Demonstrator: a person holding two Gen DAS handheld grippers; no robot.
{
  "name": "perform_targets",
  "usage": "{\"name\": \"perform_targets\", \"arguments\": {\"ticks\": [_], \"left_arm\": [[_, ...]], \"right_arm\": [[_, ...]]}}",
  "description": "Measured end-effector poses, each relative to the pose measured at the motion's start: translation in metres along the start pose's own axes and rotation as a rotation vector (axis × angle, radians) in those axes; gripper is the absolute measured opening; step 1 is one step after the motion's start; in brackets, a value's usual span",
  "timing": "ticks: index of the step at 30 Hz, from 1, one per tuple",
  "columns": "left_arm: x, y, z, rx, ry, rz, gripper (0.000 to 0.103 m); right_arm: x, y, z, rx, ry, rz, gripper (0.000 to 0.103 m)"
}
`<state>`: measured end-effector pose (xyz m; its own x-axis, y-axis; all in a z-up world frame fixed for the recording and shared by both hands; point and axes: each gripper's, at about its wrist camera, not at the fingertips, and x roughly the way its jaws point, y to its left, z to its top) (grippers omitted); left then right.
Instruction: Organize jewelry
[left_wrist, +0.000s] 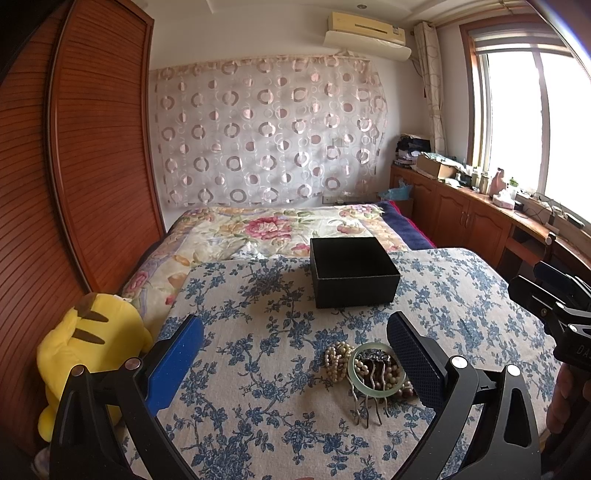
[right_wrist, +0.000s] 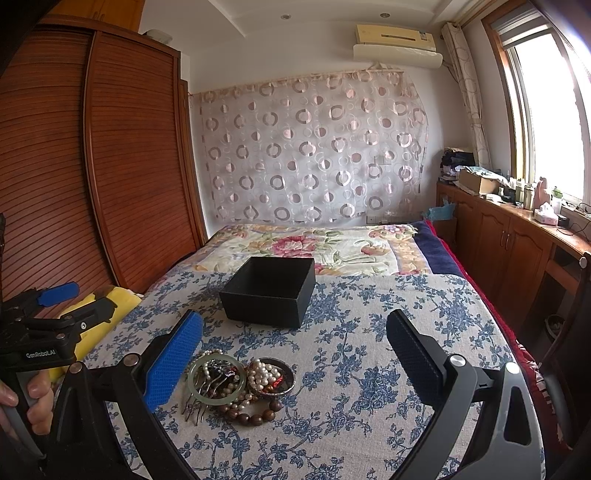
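Bed (left_wrist: 258, 229) fills the room's middle, flowered quilt at the far end, a blue-flowered cloth (right_wrist: 369, 332) laid over the near end as the work surface. Wardrobe (left_wrist: 92, 147) on the left, window (left_wrist: 517, 122) and cabinets on the right. Yellow plush toy (left_wrist: 92, 343) sits at the cloth's left edge.

On the cloth: black box (right_wrist: 271, 291), lid off, inside too dark to tell whether anything lies in it. Near side of the box, well apart from it, is the jewelry heap, all touching or overlapping. Green bangle (right_wrist: 216, 380) lies flat, a metal hair comb (right_wrist: 207, 391) through and under it, teeth pointing toward the camera. Just beside it a small dish (right_wrist: 271, 378) holding pearls (right_wrist: 264, 373). Brown wooden bead bracelet (right_wrist: 251, 415) curls along the near edge of the heap.

Left gripper (left_wrist: 295, 354) has its fingers spread wide, nothing between them; the heap sits near the right-hand finger. Right gripper (right_wrist: 295, 354) is likewise spread and empty, heap close to its left-hand finger. Both hover above the cloth, neither touching any jewelry.

Step looks like the very start: nothing picked, everything still in the pile. Next move probably calls for one gripper to centre over a single piece, likely the bangle on top, close on its rim without dragging the comb or pearls along, then carry it to the box.
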<state>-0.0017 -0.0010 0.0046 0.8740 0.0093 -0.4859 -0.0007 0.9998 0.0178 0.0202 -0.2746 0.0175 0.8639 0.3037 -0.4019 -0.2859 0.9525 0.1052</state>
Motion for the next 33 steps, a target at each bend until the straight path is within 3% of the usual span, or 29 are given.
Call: {"name": "perform_targets", "arguments": {"ticks": [17, 25, 33], "left_arm": [[-0.001, 0.001, 0.002, 0.001, 0.008, -0.003, 0.096], [0.023, -0.001, -0.013, 0.015, 0.071, -0.033, 0.096], [0.047, -0.003, -0.030, 0.030, 0.138, -0.067, 0.096]], "right_arm": [[-0.001, 0.001, 0.006, -0.001, 0.004, 0.000, 0.101], [0.019, 0.002, -0.003, -0.030, 0.057, 0.030, 0.100], [0.050, -0.003, -0.017, -0.085, 0.171, 0.090, 0.081]]}}
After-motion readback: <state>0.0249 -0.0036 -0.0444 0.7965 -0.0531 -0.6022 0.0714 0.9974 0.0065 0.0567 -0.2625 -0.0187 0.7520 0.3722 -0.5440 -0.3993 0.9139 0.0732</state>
